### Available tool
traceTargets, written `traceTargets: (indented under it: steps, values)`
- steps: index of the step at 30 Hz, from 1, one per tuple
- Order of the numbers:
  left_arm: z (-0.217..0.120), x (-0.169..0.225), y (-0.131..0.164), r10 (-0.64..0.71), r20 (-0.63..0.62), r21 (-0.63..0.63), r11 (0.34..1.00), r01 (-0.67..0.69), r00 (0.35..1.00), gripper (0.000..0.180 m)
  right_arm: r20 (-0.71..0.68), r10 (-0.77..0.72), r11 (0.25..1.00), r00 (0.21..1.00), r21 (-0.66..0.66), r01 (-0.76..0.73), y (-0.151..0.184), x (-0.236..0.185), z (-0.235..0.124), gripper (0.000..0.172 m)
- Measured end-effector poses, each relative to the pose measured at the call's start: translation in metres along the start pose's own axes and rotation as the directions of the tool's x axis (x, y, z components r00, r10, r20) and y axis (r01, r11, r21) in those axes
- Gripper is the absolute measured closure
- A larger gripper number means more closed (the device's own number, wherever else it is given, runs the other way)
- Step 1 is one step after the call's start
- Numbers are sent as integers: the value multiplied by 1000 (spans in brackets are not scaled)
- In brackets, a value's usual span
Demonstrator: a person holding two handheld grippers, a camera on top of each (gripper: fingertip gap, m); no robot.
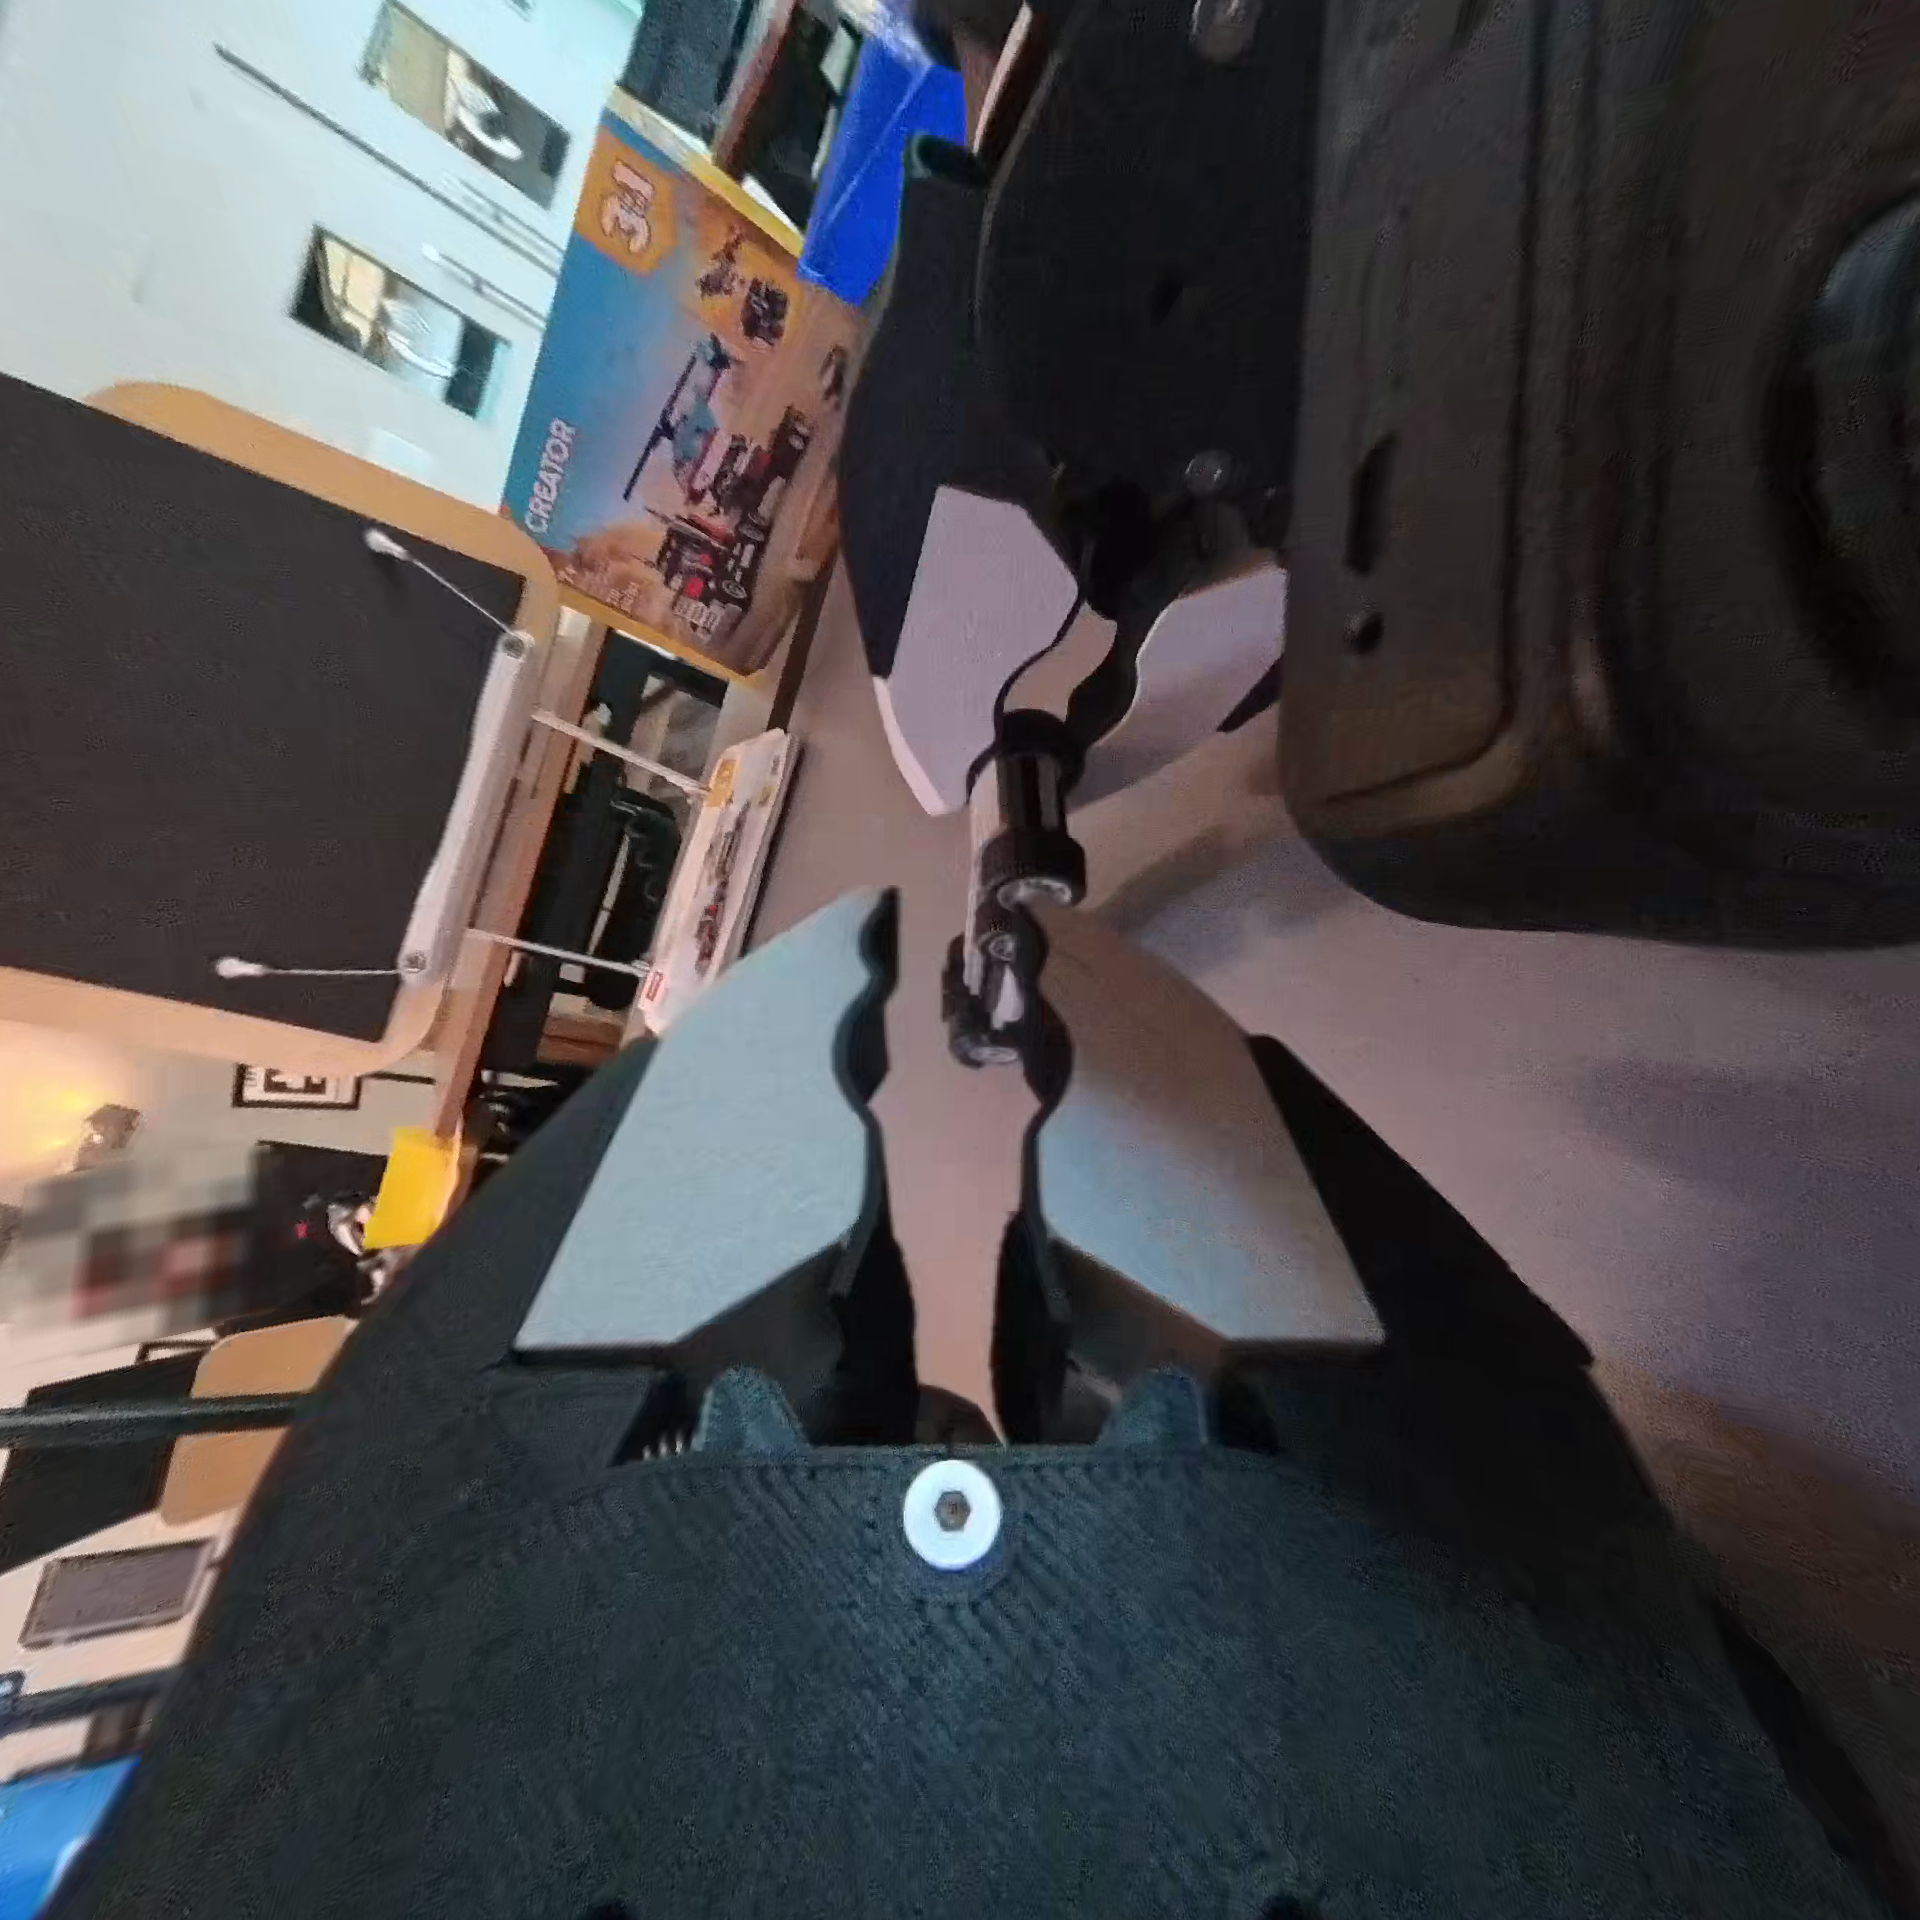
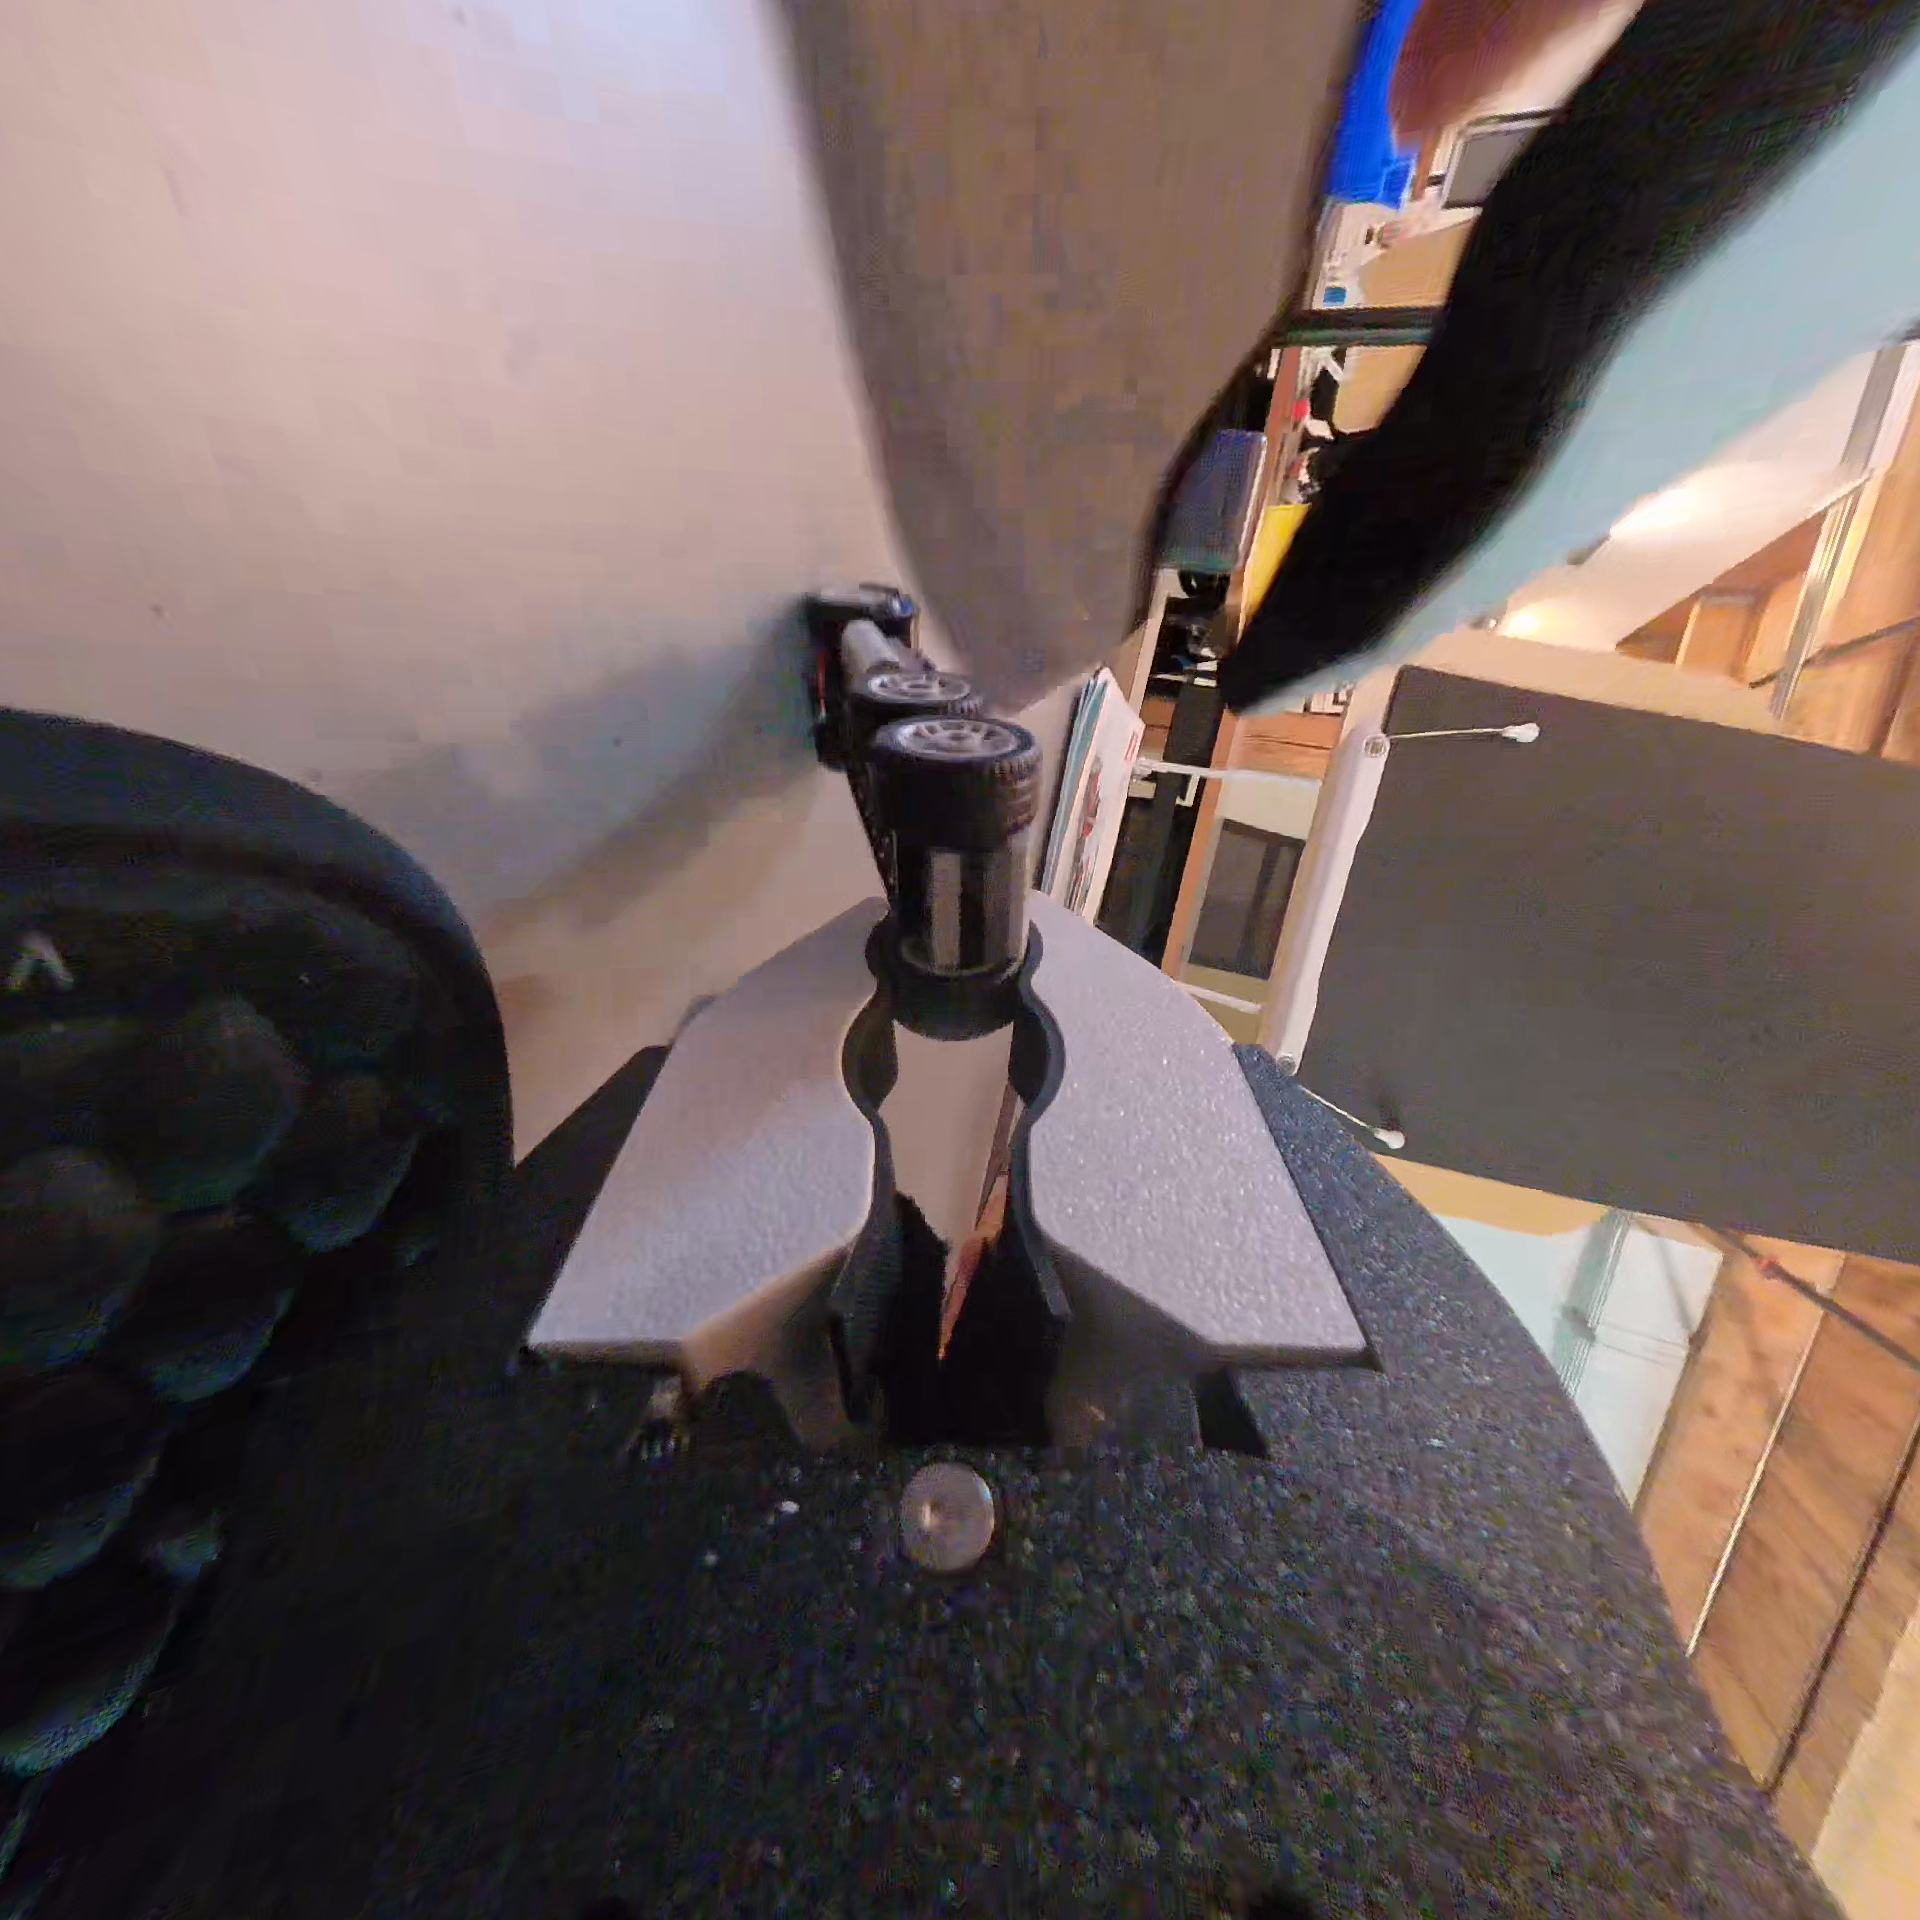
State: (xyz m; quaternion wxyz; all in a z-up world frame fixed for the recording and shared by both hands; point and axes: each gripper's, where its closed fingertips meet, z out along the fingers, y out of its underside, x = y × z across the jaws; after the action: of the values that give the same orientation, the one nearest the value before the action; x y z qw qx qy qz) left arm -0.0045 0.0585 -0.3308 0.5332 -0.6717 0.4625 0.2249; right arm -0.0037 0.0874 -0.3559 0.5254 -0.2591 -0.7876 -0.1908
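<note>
Pale tabletop [image 1: 1455,1091], black-panelled wooden cabinet [image 1: 208,675] behind

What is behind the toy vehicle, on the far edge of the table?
Behind the toy vehicle a colourful toy box stands and a thin booklet leans; the right gripper covers what lies further right.

One toy vehicle [image 2: 914,748], two grippers [image 1: 961,997] [image 2: 951,987], one toy box [image 1: 681,416], one booklet [image 1: 727,873].

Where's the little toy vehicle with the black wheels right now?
The toy vehicle is off the table, between the two grippers: the right gripper clamps one black-wheeled end, and in the left wrist view its other end sits at the left gripper fingertips.
</note>
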Motion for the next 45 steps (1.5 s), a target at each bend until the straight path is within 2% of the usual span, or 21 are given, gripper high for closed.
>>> traceTargets:
  steps: [2, 5, 7, 12, 17, 19, 22, 27, 31, 32, 33, 34, 35, 36, 37, 39, 40, 43, 45]
  values:
    - [7, 4, 4, 36, -13, -17, 999, -36, 999, 145, 8, 6, 1000, 1000, 4, -6, -1, 1, -1, 154]
    - [20, 9, 10, 92, -32, -58, 994, -94, 995, 139, 6, 13, 999, 1000, 43, -13, -9, 3, -7, 154]
    - [22, 11, -2, 111, -31, 3, 994, -111, 993, 142, 1, 23, 998, 1000, 66, -23, -16, 4, -8, 154]
    - [26, 9, -3, 128, -23, 17, 992, -128, 992, 147, -5, 33, 999, 999, 41, -33, -13, 4, -5, 154]
    - [22, 11, -11, 132, -25, 83, 988, -130, 991, 156, 6, 118, 991, 993, 71, -118, -9, 3, -9, 154]
    - [21, 14, -12, 165, -17, 67, 984, -164, 986, 158, -5, 97, 992, 995, 77, -96, -8, 1, -8, 154]
    - [22, 16, -10, 187, -17, 39, 982, -187, 982, 160, 5, 145, 984, 989, 102, -145, -7, -3, -3, 154]
    - [22, 14, -15, 155, -5, 52, 987, -154, 988, 162, -18, 227, 968, 974, 114, -224, 1, 0, -2, 154]
    - [19, 19, -15, 172, -9, 51, 984, -171, 985, 165, -26, 224, 967, 974, 128, -219, 5, -4, 0, 154]
    - [15, 18, -18, 164, -5, 67, 984, -163, 987, 166, -23, 224, 973, 974, 51, -223, 21, -7, 5, 154]
    - [3, 10, -21, 158, 39, 94, 982, -161, 987, 168, 16, 186, 959, 982, -220, -178, 83, -25, 17, 154]
    - [-14, 0, -21, 120, 59, 116, 985, -126, 991, 170, 4, 231, 944, 973, -244, -223, 121, -30, 13, 154]
    - [-26, -2, -18, 34, 11, 138, 990, -35, 999, 171, -48, 359, 926, 932, -109, -362, 110, -5, 0, 155]
    - [-28, 5, -14, -40, -65, 144, 988, 48, 997, 171, -93, 404, 914, 910, 83, -397, 71, 32, -15, 155]
    - [-23, 10, -13, -37, -84, 133, 990, 48, 996, 169, -131, 335, 937, 933, 148, -316, 42, 51, -19, 155]
    - [-13, 7, -15, 63, -24, 115, 992, -60, 998, 169, -112, 223, 971, 968, 112, -211, 35, 43, -3, 155]
    - [-12, 5, -14, 52, -23, 124, 991, -49, 998, 169, -87, 209, 973, 974, 116, -199, 40, 34, 0, 155]
    - [-14, -7, 4, -6, 1, 89, 996, 6, 1000, 169, -9, 254, 963, 967, 100, -252, 54, 13, -4, 154]
    - [-15, -8, 9, -2, 9, 76, 997, 2, 1000, 169, 103, 370, 927, 923, 19, -374, 75, -11, 0, 154]
